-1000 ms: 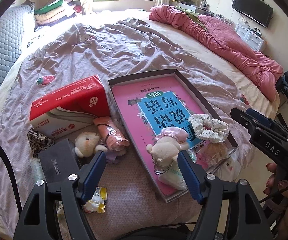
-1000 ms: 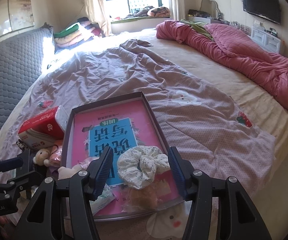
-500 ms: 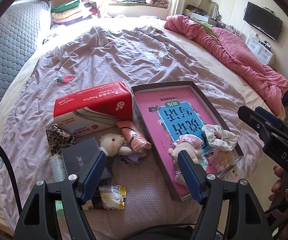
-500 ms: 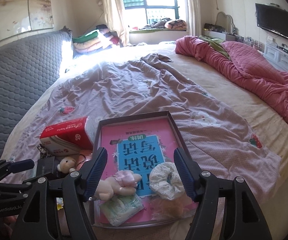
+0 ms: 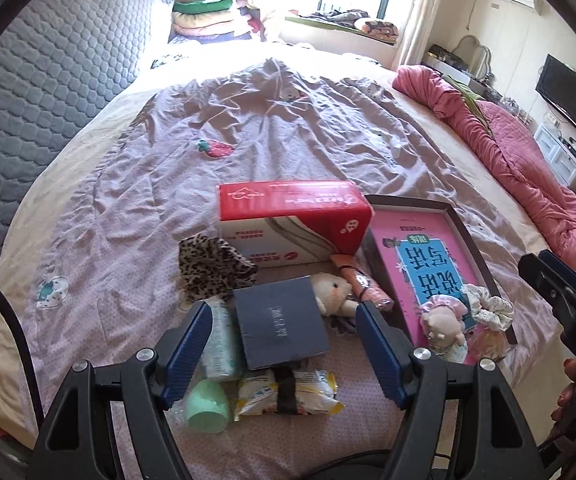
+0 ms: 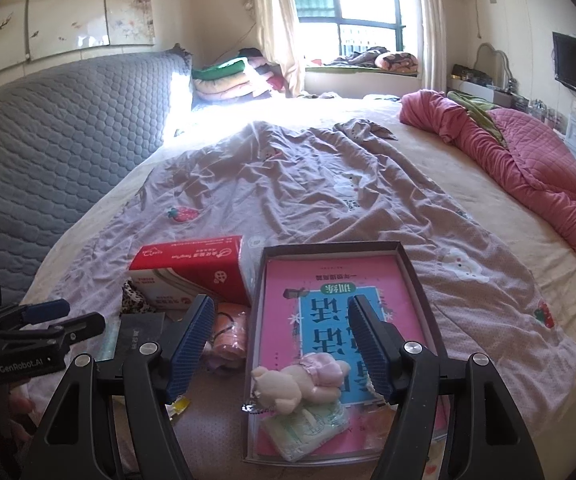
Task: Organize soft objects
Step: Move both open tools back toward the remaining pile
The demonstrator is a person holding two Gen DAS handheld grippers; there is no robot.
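My left gripper (image 5: 284, 320) is open above a dark flat box (image 5: 280, 330), with nothing between its pads. Around the box lie a small cream plush (image 5: 334, 292), a leopard-print cloth (image 5: 212, 266), a pink roll (image 5: 362, 280) and a wipes pack (image 5: 220, 340). My right gripper (image 6: 280, 332) is open and empty over the near left part of the dark tray (image 6: 328, 246), which holds a pink book. In the tray lie a pink-capped plush (image 6: 300, 380) on a tissue pack (image 6: 308, 424), and a white scrunchie (image 5: 488, 308).
A red tissue box (image 5: 292, 220) stands behind the pile, left of the tray. A snack packet (image 5: 288, 394) and a green cup (image 5: 208, 404) lie near the bed's front edge. A purple sheet (image 6: 308, 184) covers the bed, with a pink quilt (image 6: 528, 148) at the right.
My right gripper's jaws widened and drew back from the white scrunchie, which stays in the tray. My left gripper swung left from the tray to the pile by the tissue box.
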